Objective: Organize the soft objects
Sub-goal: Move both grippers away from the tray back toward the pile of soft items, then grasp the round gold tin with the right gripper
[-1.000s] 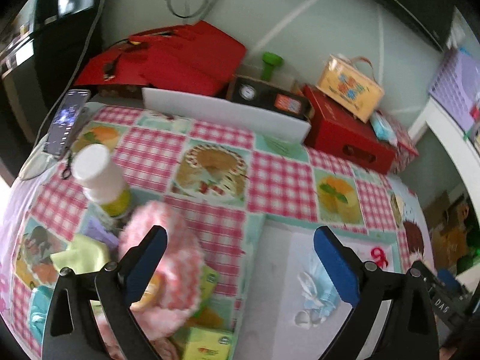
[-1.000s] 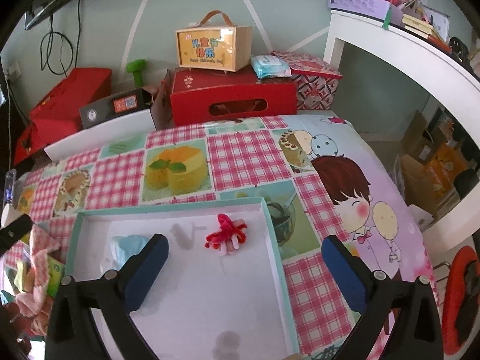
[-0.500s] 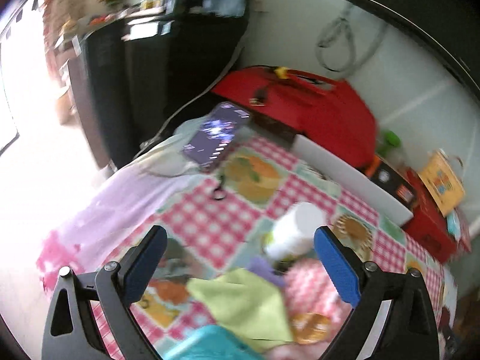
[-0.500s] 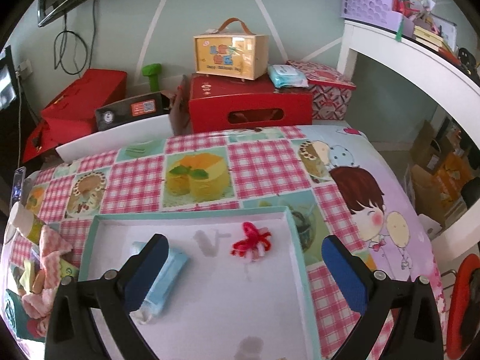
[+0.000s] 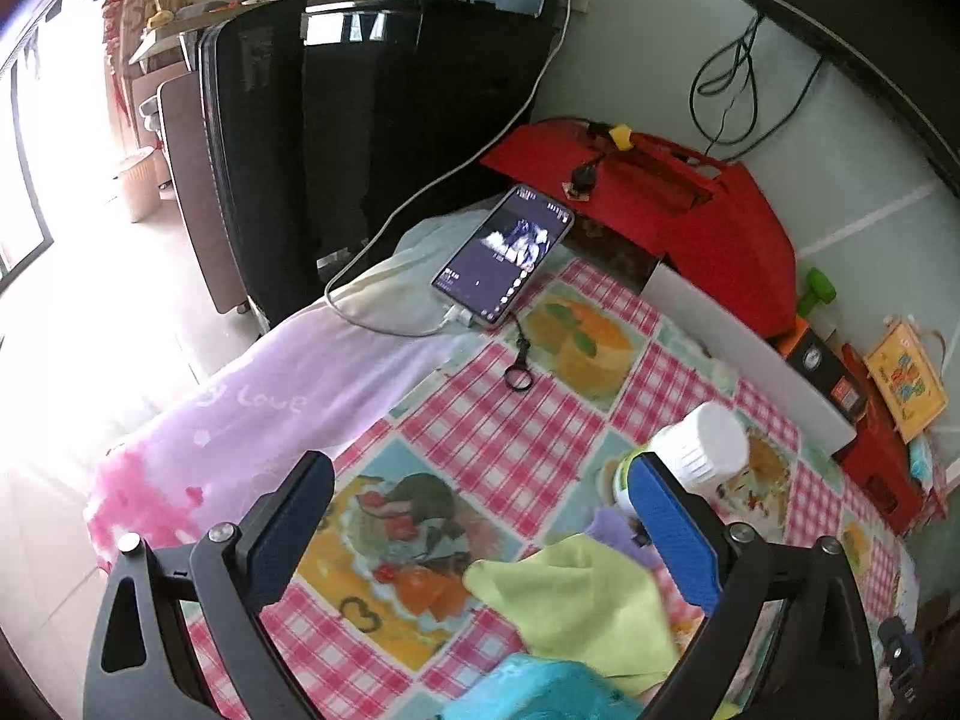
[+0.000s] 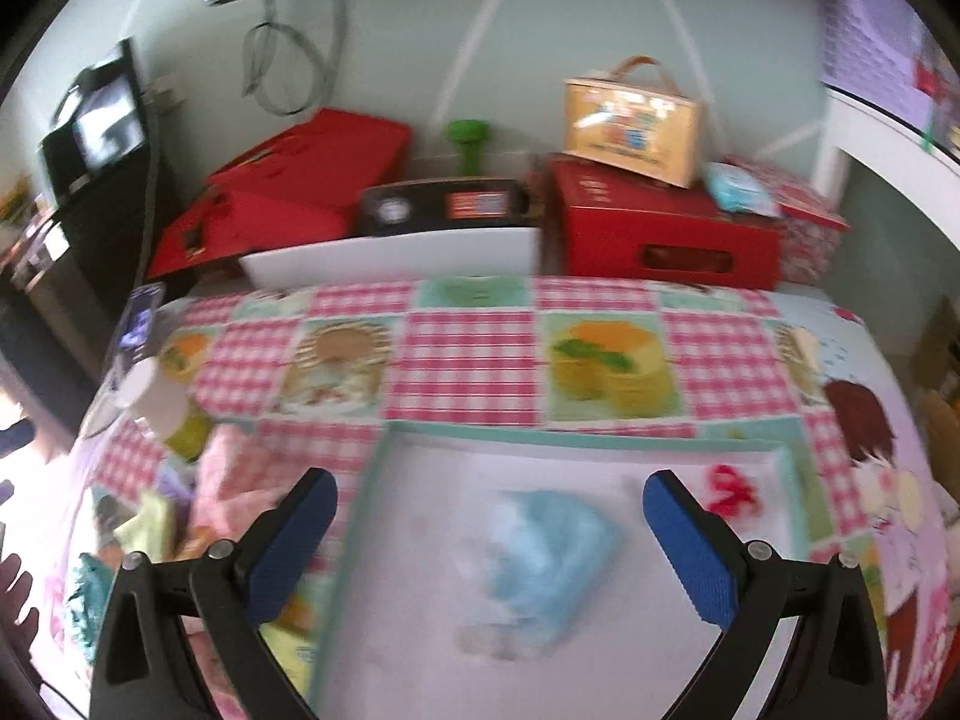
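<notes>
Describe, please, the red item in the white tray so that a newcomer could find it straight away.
Start at the shallow white tray with a teal rim on the checked tablecloth. A pale blue soft bundle lies mid-tray; near the far right corner is the small red knotted yarn piece, the only red thing inside.

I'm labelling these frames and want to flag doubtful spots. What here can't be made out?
- Right wrist view: motion blur smears the light blue item in the tray.
- Left wrist view: the teal cloth is cut by the bottom edge.
- Left wrist view: the right pad hides the bottle's label.
</notes>
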A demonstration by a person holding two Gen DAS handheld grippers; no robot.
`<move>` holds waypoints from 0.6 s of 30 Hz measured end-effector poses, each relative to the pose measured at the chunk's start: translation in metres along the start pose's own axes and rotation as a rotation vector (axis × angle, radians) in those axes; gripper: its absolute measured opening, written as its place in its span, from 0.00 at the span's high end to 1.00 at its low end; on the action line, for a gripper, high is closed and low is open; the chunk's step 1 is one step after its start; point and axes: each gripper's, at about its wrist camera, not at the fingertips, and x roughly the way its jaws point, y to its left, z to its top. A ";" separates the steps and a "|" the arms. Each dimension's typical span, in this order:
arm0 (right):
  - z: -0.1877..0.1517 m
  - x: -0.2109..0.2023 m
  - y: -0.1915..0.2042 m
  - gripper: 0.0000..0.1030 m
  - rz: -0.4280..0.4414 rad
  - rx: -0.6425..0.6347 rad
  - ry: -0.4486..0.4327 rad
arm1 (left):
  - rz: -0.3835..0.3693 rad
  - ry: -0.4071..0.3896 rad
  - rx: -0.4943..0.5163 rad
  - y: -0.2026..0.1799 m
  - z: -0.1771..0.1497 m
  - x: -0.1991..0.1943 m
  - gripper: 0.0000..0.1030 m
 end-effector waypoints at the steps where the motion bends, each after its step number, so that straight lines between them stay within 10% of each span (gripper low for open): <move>1: -0.001 0.002 0.012 0.00 0.025 -0.016 0.001 | 0.002 0.010 0.016 0.000 -0.001 0.002 0.04; 18: -0.039 0.043 0.132 0.07 0.230 -0.284 0.138 | -0.230 0.226 0.175 -0.042 -0.019 0.046 0.05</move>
